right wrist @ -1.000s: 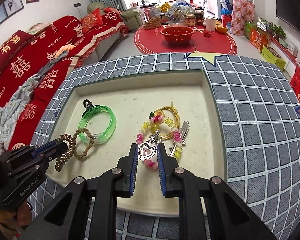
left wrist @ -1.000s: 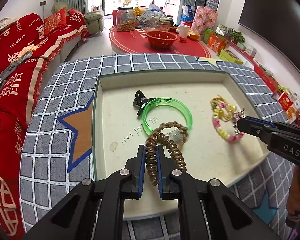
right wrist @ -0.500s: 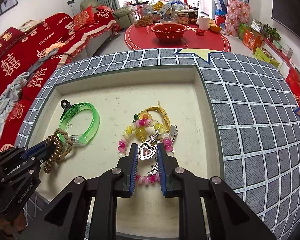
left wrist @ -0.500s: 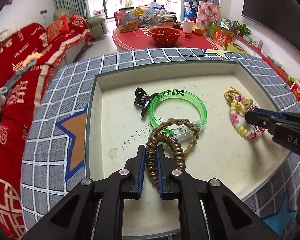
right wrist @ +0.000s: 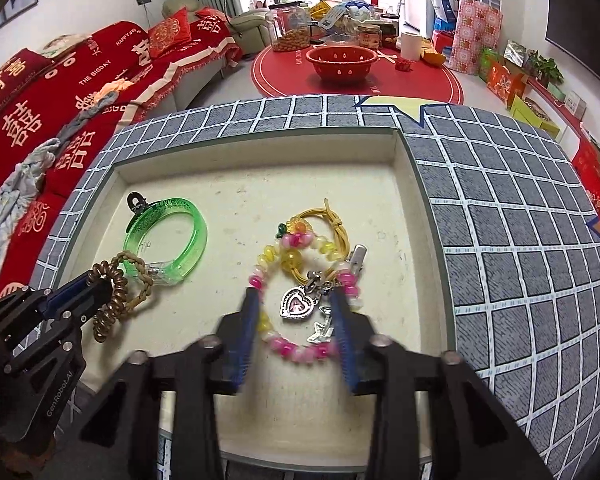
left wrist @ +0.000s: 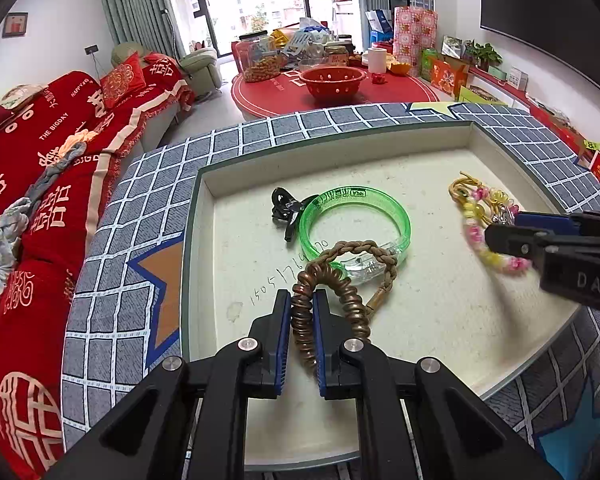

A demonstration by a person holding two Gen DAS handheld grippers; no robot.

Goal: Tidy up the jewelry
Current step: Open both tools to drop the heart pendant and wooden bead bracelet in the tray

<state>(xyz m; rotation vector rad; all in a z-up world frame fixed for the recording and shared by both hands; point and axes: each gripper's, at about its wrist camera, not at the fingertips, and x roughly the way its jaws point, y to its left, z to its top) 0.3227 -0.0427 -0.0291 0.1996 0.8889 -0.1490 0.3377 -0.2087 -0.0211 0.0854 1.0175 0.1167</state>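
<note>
My left gripper (left wrist: 301,300) is shut on a bronze spiral coil band (left wrist: 332,284) in the cream tray (left wrist: 340,148); a braided brown cord bracelet (left wrist: 360,248) hangs off it over a green bangle (left wrist: 354,216). My right gripper (right wrist: 296,312) is open, its fingers either side of a silver heart pendant (right wrist: 296,303) and a pink and yellow bead bracelet (right wrist: 300,344) lying on the tray (right wrist: 256,168). A yellow cord bracelet (right wrist: 332,220) and a silver clip (right wrist: 356,256) lie with them. The coil band (right wrist: 112,292) and bangle (right wrist: 168,236) also show in the right wrist view.
A black hair clip (left wrist: 282,208) lies against the bangle. The tray sits on a grey checked cloth (right wrist: 508,240). A red sofa (left wrist: 40,148) is at left, and a red round table (left wrist: 328,92) with a red bowl stands behind.
My right gripper has opened and let go of the heart pendant, which now lies on the tray with the bead bracelet. My left gripper still holds the coil band, pulled back slightly.
</note>
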